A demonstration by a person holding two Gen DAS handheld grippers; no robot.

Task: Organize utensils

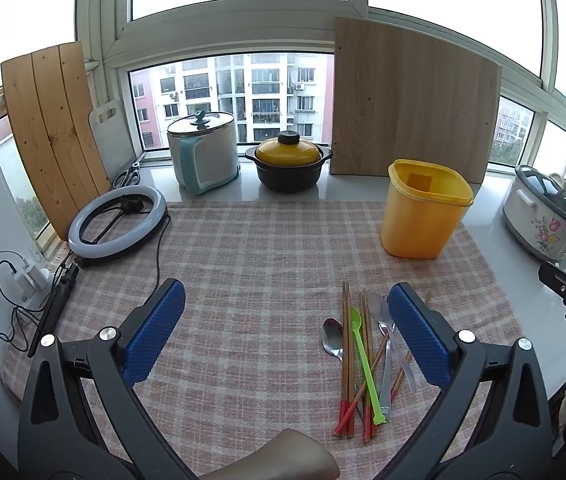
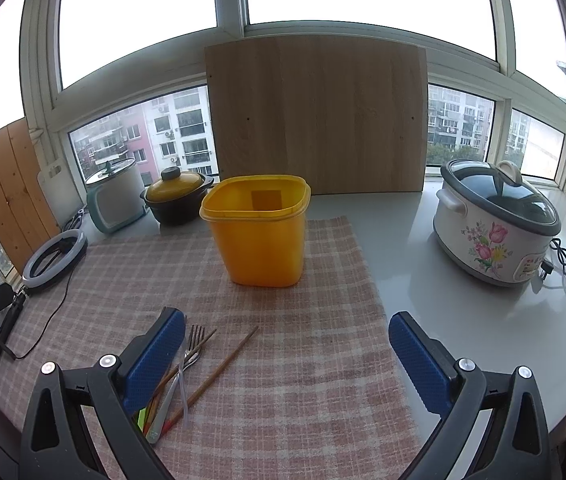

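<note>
A: How far along is it?
B: 0 stored. The utensils [image 1: 363, 364] lie heaped on the cloth, near the empty yellow bin [image 1: 423, 216].
A: Grippers?
B: The left gripper [image 1: 283, 336] and right gripper [image 2: 287, 360] gape wide, holding nothing.

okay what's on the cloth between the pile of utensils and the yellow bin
Nothing: between the utensils and the yellow bin only bare checked cloth shows, clearest in the left wrist view.

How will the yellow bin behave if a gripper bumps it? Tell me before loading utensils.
The yellow bin looks like thin plastic and empty, so probably light. It is tall with a narrower base, so a push near the rim may tip it. On the checked cloth it may drag, not slide.
</note>
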